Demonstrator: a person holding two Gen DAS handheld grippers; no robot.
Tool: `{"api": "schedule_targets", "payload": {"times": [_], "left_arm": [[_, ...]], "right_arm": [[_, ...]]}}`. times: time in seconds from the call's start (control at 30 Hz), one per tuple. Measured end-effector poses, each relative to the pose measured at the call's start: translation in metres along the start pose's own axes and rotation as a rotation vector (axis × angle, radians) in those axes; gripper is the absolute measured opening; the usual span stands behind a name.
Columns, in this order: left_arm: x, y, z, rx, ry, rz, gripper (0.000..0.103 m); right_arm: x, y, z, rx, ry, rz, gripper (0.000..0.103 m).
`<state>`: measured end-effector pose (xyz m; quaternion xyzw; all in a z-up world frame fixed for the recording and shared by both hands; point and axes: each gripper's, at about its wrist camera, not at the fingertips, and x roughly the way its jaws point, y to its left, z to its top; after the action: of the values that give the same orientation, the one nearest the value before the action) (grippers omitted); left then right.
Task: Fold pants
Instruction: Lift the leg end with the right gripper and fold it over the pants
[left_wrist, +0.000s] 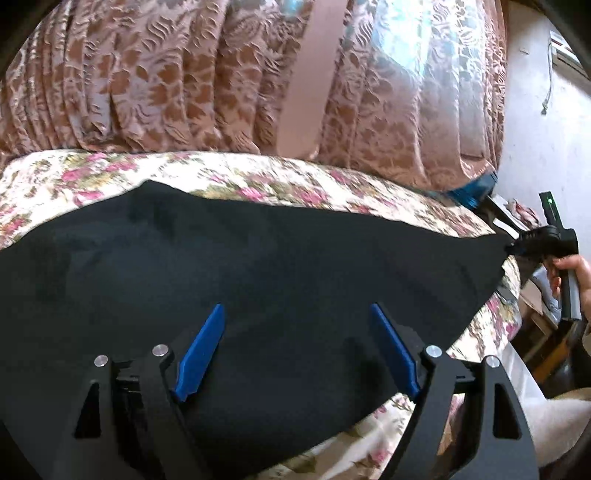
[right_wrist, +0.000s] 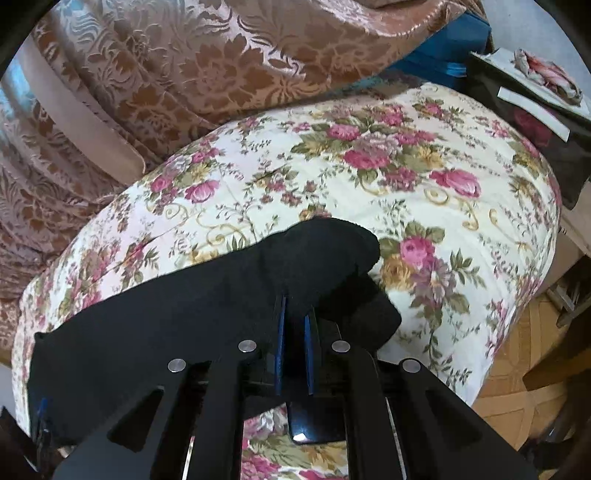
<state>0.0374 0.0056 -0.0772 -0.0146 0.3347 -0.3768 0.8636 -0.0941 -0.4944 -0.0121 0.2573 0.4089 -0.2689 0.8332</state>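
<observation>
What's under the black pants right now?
The black pants lie on the floral bedspread, which shows all round them. Whatever lies beneath the cloth's middle is covered.

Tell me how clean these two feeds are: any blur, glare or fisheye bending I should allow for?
Left wrist view: the black pants read as one dark mass with barely any fold detail; daylight washes out the curtain top right; the bed edge bows. Right wrist view: sharper, the floral bedspread crisp, slight smear at its right rim; the right gripper pinches cloth.

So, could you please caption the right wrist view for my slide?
Right gripper shut on a corner of the black pants, lying on the floral bedspread.
</observation>
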Motion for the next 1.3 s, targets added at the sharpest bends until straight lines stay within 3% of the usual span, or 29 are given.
{"api": "schedule_targets", "payload": {"times": [0.13, 0.37, 0.47, 0.5, 0.57, 0.63, 0.7, 0.8, 0.83, 0.93, 1.07, 1.3], "left_arm": [[0.001, -0.011, -0.002, 0.023, 0.023, -0.03, 0.082], [0.009, -0.022, -0.002, 0.082, 0.062, -0.051, 0.085], [0.012, -0.023, -0.003, 0.101, 0.088, -0.051, 0.083], [0.012, -0.022, -0.003, 0.103, 0.094, -0.053, 0.08], [0.011, -0.018, -0.003, 0.111, 0.111, -0.029, 0.061], [0.008, -0.009, -0.002, 0.093, 0.132, -0.049, 0.057], [0.006, -0.003, -0.001, 0.071, 0.141, -0.077, 0.056], [0.001, -0.002, 0.0, 0.066, 0.144, -0.096, 0.055], [-0.001, -0.001, 0.001, 0.059, 0.14, -0.101, 0.055], [-0.008, 0.003, 0.005, 0.019, 0.106, -0.116, 0.055], [-0.012, 0.014, 0.013, -0.027, 0.053, -0.084, 0.057], [-0.008, 0.041, 0.01, -0.138, 0.055, -0.009, 0.057]], "right_arm": [[0.001, -0.009, -0.007, 0.056, 0.023, 0.02, 0.014], [0.007, -0.023, -0.008, 0.144, 0.037, 0.085, 0.014], [0.005, -0.022, -0.002, 0.119, 0.008, 0.095, 0.006], [0.002, -0.021, -0.001, 0.106, 0.0, 0.091, 0.006], [-0.006, -0.025, 0.0, 0.12, -0.027, 0.077, 0.006], [-0.007, -0.033, 0.002, 0.146, -0.042, 0.05, 0.006], [0.006, -0.041, 0.0, 0.171, 0.027, 0.054, 0.006], [0.012, -0.035, -0.007, 0.101, 0.066, 0.033, 0.008], [0.006, -0.033, -0.008, 0.082, 0.043, 0.03, 0.01], [-0.015, -0.038, -0.009, 0.086, -0.031, 0.001, 0.032], [-0.023, -0.046, -0.007, 0.107, -0.035, 0.012, 0.035], [-0.006, -0.044, -0.016, 0.158, 0.046, 0.076, 0.035]]}}
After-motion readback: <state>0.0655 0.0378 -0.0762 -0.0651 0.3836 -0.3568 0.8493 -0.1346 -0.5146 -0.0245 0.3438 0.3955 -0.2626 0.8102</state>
